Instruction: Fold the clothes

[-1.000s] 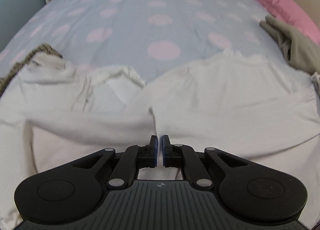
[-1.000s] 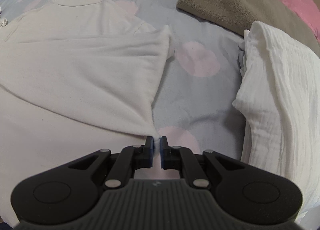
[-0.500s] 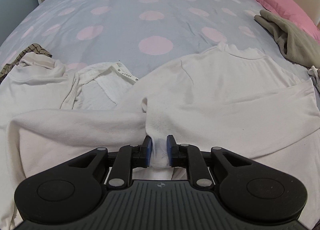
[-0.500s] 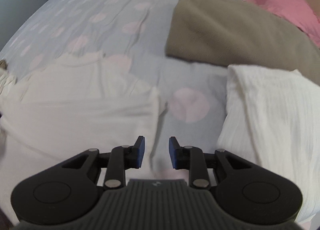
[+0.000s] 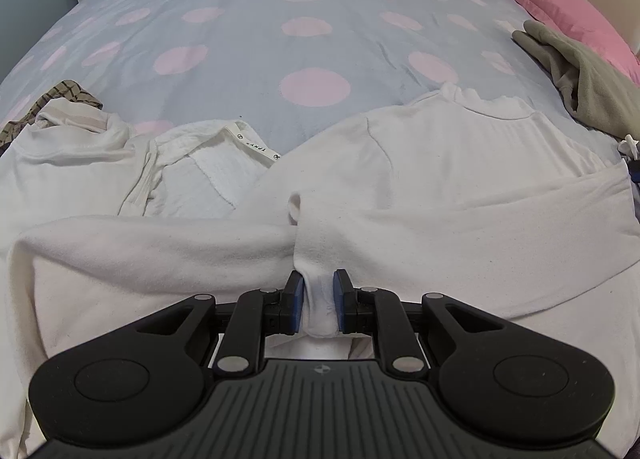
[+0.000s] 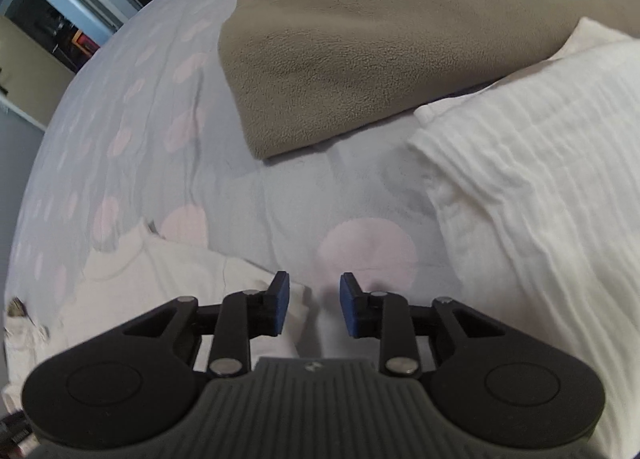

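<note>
A white long-sleeved top [image 5: 460,163] lies flat on the spotted bedspread [image 5: 304,19], collar away from me. One sleeve [image 5: 160,251] is drawn across its body. My left gripper [image 5: 318,299] is over the top's middle, jaws a little apart, with the sleeve's cuff bunched between the pads and touching both. My right gripper [image 6: 311,307] hangs past the top's right edge [image 6: 168,271], rolled to one side. Its jaws are opening, and there is nothing between them, only bedspread below.
A brown fleece [image 6: 360,39] lies at the far right by a pink pillow [image 5: 560,7]. A folded white crinkled garment [image 6: 520,199] sits right of my right gripper. More white clothes [image 5: 72,151] and a plaid piece [image 5: 68,91] lie at the left.
My left jaws have parted slightly, and the cuff now bunches between them. My right gripper let go of the sleeve's corner, opened, rolled and moved right, away from the top.
</note>
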`<state>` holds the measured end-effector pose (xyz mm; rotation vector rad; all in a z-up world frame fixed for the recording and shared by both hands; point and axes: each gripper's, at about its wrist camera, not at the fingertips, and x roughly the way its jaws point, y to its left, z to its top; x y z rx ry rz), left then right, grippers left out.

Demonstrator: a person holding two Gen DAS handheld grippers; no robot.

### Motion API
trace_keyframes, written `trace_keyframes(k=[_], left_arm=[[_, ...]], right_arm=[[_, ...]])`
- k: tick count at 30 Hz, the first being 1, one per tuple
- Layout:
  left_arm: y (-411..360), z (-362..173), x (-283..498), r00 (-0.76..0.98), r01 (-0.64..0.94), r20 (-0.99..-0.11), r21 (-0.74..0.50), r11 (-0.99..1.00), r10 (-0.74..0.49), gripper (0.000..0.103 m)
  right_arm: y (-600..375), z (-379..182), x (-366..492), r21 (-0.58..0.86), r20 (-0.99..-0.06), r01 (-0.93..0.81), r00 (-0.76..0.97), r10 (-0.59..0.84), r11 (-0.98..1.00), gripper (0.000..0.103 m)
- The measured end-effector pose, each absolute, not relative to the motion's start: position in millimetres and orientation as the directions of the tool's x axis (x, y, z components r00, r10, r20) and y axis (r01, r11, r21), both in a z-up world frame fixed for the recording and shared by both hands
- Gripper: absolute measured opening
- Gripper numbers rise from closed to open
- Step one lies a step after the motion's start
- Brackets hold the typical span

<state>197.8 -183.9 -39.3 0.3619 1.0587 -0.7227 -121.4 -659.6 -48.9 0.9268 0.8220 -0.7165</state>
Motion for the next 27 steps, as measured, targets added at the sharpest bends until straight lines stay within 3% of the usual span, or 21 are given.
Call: trace_keyframes(k=[9,10,11,12,17,21,24,27], left_arm=[[-184.1,-42.3,200.1,0.283,0.693,-0.889,-0.071,0.718,-0.361,0.013],[-184.1,-42.7,200.4,0.281,0.693,-0.889,-0.072,0.718,-0.361,0.013],[-184.1,-43.0,200.6,0.28,0.693,-0.89,-0.072,0.717,-0.36,0.013],[-184.0,-43.4,200.9,0.279,0.693,-0.89,-0.073,0.717,-0.36,0.013],[-184.2,-43.7,202.1,0.276,0.693,-0.891,-0.076,0.717,-0.361,0.013],[-183.0,-41.9,202.7,0.28,0.687,-0.886,-0.084,0.722,-0.369,0.013],[-183.1,-41.5,202.8,0.279,0.687,-0.886,-0.085,0.722,-0.37,0.013],[-183.7,-41.9,203.4,0.278,0.689,-0.888,-0.082,0.721,-0.367,0.013]], right_arm=[[-665.2,-72.5,-89.8,0.351,-0.91,0.828,0.411,-0.048,0.437,0.031],[-663.4,-73.7,-87.4,0.346,-0.913,0.819,0.406,-0.036,0.457,0.024],[-662.0,-72.8,-85.3,0.332,-0.917,0.809,0.397,-0.035,0.485,0.007],[-660.4,-70.9,-82.9,0.331,-0.916,0.798,0.401,-0.033,0.504,0.006],[-652.8,-48.5,-74.7,0.212,-0.903,0.781,0.387,-0.188,0.588,0.004],[-644.1,-35.7,-64.0,-0.072,-0.869,0.73,0.288,-0.402,0.679,0.0],[-652.0,-39.7,-77.2,0.063,-0.882,0.763,0.344,-0.322,0.644,0.0],[-652.0,-41.9,-84.8,0.158,-0.882,0.774,0.39,-0.264,0.613,0.009]])
